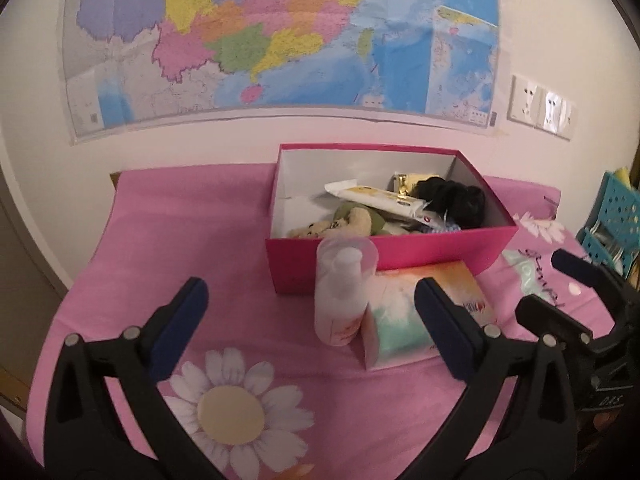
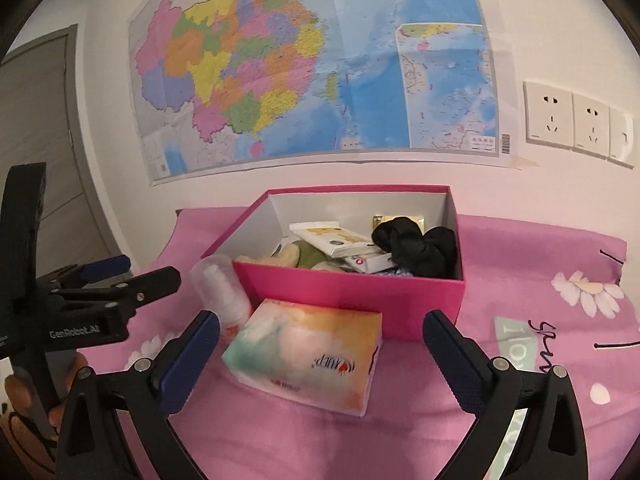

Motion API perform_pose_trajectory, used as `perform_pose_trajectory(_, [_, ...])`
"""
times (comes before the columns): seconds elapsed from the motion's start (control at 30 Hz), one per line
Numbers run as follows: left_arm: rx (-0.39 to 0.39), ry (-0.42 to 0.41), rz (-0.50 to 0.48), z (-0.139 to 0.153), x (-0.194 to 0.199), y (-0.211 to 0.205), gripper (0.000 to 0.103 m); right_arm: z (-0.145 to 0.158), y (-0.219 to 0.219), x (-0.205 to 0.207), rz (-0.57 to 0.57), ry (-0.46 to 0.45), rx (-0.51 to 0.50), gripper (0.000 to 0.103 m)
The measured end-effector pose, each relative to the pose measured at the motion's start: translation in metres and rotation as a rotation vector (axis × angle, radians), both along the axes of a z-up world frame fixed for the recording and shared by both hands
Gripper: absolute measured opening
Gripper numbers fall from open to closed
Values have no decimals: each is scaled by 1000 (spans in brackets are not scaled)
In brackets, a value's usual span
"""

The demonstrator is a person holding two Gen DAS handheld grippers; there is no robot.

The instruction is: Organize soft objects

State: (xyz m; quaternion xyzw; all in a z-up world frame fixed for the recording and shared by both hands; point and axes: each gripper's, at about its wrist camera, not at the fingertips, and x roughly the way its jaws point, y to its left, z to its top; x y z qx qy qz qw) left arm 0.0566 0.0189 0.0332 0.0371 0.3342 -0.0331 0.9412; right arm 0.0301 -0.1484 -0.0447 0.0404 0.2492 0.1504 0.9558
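Note:
A magenta box (image 1: 420, 250) (image 2: 352, 292) stands open on the pink flowered cloth (image 1: 200, 240). Inside lie a beige plush toy (image 1: 344, 224) (image 2: 298, 256), a black scrunchie (image 1: 460, 200) (image 2: 424, 250), a cream tube (image 1: 380, 198) (image 2: 340, 240) and a gold packet (image 1: 404, 182). Before the box stand a white bottle with a clear cap (image 1: 340, 292) (image 2: 222, 288) and a pastel tissue pack (image 1: 404, 316) (image 2: 308, 356). My left gripper (image 1: 312, 324) is open, with nothing between its pads. My right gripper (image 2: 320, 356) is open too, its pads either side of the tissue pack without touching it.
A large map (image 1: 280, 32) (image 2: 320, 72) hangs on the wall behind, with wall sockets (image 1: 540, 108) (image 2: 576, 124) to its right. A teal perforated basket (image 1: 612, 220) stands at the far right. A grey door (image 2: 40, 140) is at the left. A person's hand (image 2: 24, 396) holds the left gripper.

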Motion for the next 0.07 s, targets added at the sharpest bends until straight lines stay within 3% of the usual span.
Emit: perform_pose_trajectory(0.07, [9,-2,-8,-2,-5,-3,103,-2,3,-5,-5,-1,-17,103])
